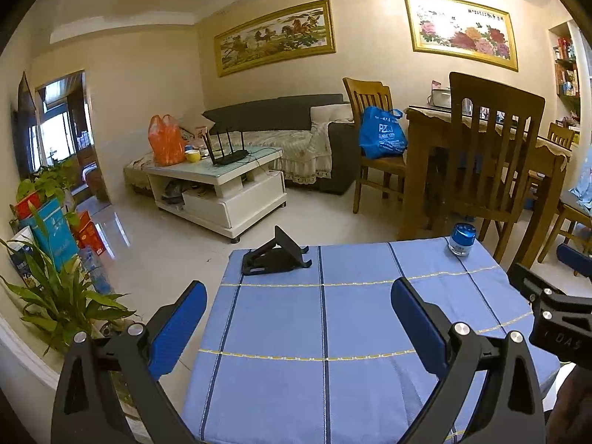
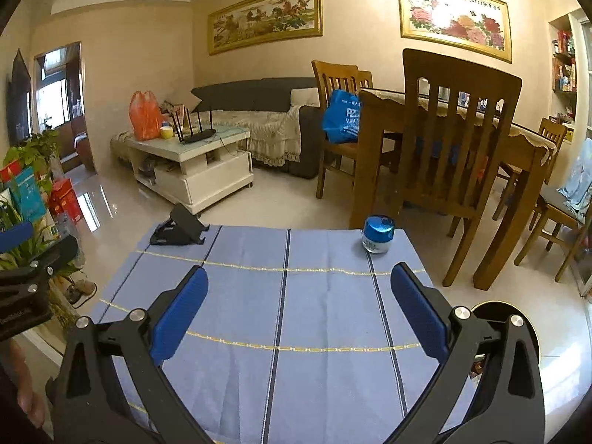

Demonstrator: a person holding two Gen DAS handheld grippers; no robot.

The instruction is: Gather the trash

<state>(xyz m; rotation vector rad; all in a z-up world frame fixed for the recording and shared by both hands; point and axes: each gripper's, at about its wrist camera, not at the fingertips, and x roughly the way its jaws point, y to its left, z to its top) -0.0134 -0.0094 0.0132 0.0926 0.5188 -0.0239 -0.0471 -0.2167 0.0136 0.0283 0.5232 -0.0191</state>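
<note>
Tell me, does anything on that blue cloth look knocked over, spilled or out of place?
Nothing stands out. The blue-lidded jar stands upright at the far right of the blue tablecloth, and the black phone stand sits at the far left corner. No spill shows. Both grippers are open and empty.

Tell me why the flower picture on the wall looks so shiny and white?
Left wrist view: glare washes out the middle of the flower painting. Right wrist view: same bright patch on it; the fisheye lens also bends the walls and darkens the corners.
</note>
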